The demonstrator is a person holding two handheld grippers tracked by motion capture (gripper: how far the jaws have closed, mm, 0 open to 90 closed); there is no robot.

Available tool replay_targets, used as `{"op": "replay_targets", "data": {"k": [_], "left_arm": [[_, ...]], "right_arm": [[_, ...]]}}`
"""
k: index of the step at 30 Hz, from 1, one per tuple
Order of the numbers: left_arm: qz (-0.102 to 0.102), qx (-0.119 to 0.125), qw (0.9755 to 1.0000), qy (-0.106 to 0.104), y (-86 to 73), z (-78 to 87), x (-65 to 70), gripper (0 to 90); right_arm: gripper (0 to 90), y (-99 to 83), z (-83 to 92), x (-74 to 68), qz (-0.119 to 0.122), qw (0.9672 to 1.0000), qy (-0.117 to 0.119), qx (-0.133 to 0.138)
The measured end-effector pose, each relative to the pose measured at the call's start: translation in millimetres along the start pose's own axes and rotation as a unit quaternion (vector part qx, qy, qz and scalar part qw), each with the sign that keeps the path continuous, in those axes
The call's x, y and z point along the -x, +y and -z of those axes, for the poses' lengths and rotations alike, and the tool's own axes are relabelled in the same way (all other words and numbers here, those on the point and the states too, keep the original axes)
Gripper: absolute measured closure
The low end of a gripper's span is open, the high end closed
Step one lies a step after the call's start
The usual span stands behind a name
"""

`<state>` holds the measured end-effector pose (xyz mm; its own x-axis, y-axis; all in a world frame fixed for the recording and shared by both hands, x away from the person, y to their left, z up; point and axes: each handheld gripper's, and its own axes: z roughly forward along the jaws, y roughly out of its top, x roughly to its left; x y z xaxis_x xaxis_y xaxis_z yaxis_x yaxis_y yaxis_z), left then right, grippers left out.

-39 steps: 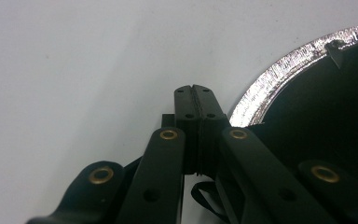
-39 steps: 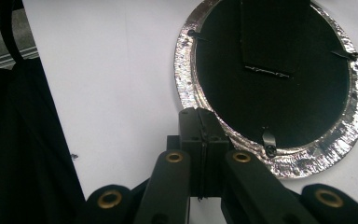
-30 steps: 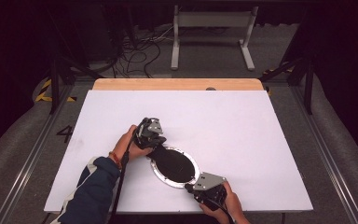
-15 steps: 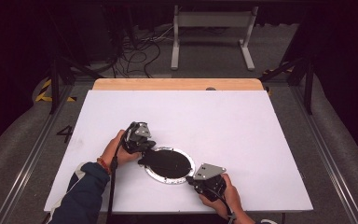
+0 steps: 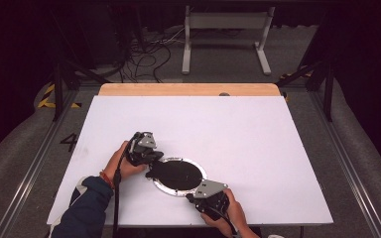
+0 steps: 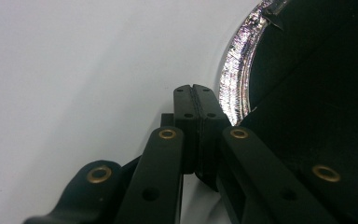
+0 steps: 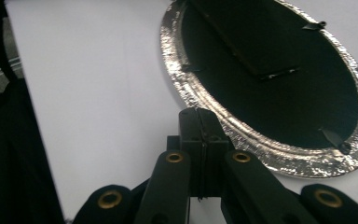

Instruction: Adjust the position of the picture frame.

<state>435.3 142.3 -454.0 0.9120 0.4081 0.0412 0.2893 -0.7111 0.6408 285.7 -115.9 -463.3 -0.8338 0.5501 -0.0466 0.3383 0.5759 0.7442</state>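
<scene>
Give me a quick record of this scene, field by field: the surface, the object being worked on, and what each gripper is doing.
surface: white table
object: round frame, silver rim, black back facing up, lying flat
left gripper: jaws shut, nothing between them, at the frame's left edge
right gripper: jaws shut, nothing between them, at the frame's near edge
contact with the rim: cannot tell
background: dark floor with cables, a white stand

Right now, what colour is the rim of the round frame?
Shiny silver, around a black back; the rim shows best in the right gripper view.
</scene>
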Motion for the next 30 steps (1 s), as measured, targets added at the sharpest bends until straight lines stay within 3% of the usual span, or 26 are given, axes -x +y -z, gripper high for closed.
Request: {"op": "replay_targets", "data": {"k": [4,6,10,17,19,23,27,30], "left_arm": [[0.011,0.006,0.9999,-0.006,-3.0,0.9,-0.1,89.9],[0.006,0.005,1.0,-0.003,-3.5,1.5,1.1,90.0],[0.0,0.001,1.0,0.005,-5.8,4.3,4.9,90.0],[0.013,0.004,0.9999,-0.001,-15.4,11.7,5.8,90.0],[0.026,0.009,0.9996,-0.002,-18.9,13.5,6.4,90.0],[0.027,0.011,0.9996,-0.005,-25.2,18.3,9.4,90.0],[0.034,0.018,0.9991,-0.014,-32.3,22.3,13.6,90.0],[0.033,0.023,0.999,-0.017,-36.3,24.1,18.3,90.0]], "right_arm": [[90.0,0.5,-1.9,0.2,0.006,0.9999,-0.011,0.003],[90.0,1.3,-2.6,-0.1,0.014,0.9996,-0.023,0.001],[90.0,1.2,-3.3,7.0,0.006,0.9995,-0.031,0.003],[90.0,1.5,-4.0,20.3,-0.015,0.9991,-0.04,0.003],[90.0,2.4,-4.6,23.7,-0.017,0.999,-0.042,0.001],[90.0,3.1,-5.6,30.0,-0.015,0.9984,-0.055,-0.001],[90.0,1.4,-5.3,39.7,-0.035,0.9977,-0.059,0.004],[90.0,1.5,-4.9,38.0,-0.027,0.9975,-0.065,0.002]]}}
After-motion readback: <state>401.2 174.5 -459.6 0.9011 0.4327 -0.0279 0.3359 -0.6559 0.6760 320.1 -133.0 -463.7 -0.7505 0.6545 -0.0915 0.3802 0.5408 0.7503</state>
